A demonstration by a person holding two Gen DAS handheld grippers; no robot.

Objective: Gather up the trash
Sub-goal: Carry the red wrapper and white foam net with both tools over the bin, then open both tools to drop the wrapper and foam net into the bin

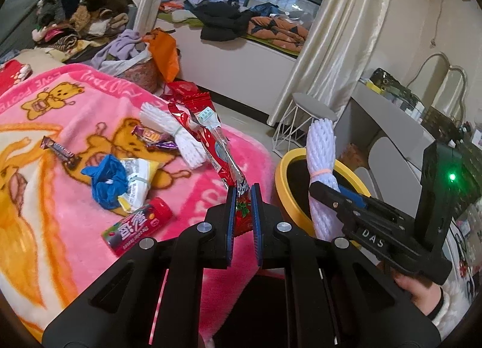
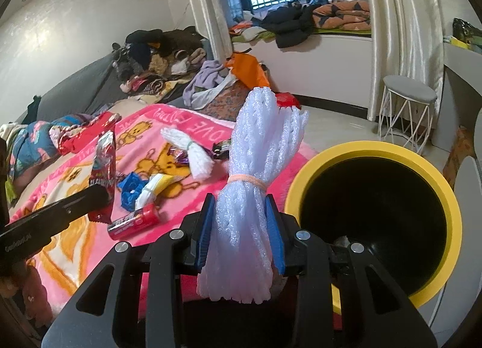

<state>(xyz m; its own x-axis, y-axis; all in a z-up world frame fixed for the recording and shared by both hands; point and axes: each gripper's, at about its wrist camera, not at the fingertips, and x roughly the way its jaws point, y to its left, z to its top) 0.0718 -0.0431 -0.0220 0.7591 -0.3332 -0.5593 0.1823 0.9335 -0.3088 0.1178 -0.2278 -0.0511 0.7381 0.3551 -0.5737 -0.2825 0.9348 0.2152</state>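
Observation:
My left gripper [image 1: 243, 194] is shut on the lower end of a long red snack wrapper [image 1: 208, 124], which sticks up above the pink bear blanket [image 1: 75, 257]. In the right wrist view the right gripper [image 2: 239, 200] is shut on a white foam net bundle [image 2: 256, 152] tied with a rubber band. The yellow bin [image 2: 452, 206] with its black inside stands just right of that bundle. The left wrist view shows the right gripper [image 1: 327, 189] holding the bundle [image 1: 320, 152] by the bin's rim [image 1: 281, 185]. The left gripper [image 2: 99, 194] and its wrapper [image 2: 104, 164] show at the left.
Still on the blanket lie another foam net [image 1: 177, 134], a blue crumpled piece [image 1: 107, 185], a yellow-white packet [image 1: 138, 185], a red tube [image 1: 135, 224], a chocolate bar [image 1: 60, 152] and a purple candy wrapper [image 1: 153, 137]. A grey stool [image 2: 406, 91] stands on the floor beyond the bin.

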